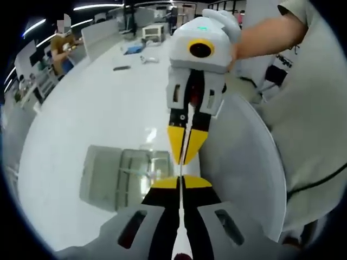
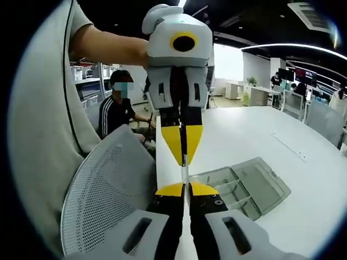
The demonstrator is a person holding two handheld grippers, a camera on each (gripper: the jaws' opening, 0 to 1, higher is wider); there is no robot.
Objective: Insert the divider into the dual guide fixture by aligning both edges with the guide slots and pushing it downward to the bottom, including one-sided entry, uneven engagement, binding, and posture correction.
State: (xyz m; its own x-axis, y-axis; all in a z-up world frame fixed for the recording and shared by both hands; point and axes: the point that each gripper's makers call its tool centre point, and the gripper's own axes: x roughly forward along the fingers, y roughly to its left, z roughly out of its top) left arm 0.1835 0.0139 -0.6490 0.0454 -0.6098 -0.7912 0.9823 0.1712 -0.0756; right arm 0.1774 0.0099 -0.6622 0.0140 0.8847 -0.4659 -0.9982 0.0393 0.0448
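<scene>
Divider (image 1: 186,142), a thin clear sheet seen edge-on, is pinched between both grippers above the white table (image 1: 97,108). In the left gripper view the left gripper (image 1: 181,183) rises from the bottom with its yellow-tipped jaws nearly closed on the sheet's near edge, and the right gripper (image 1: 185,151) points back at it from the top, its yellow tips narrowed onto the far edge. A bare forearm (image 1: 265,32) comes in from the right behind that gripper. Below and left of the jaws lies the fixture (image 1: 122,176), a clear grey box with compartments, flat on the table and apart from the divider. A white mesh chair back (image 1: 244,162) curves just right of the grippers, with a person's grey shirt (image 1: 309,108) beyond it.

In the right gripper view the right gripper (image 2: 185,189) comes up from the bottom, jaws narrow on the divider (image 2: 185,165), and the left gripper (image 2: 184,154) hangs tip-down from the top, held by an arm (image 2: 108,49). The fixture (image 2: 246,187) lies open on the table (image 2: 260,135) to the right of the jaws, lid flat beside its divided tray. The chair back (image 2: 108,195) stands to the left, and a seated person in a dark top (image 2: 120,116) is behind it.
</scene>
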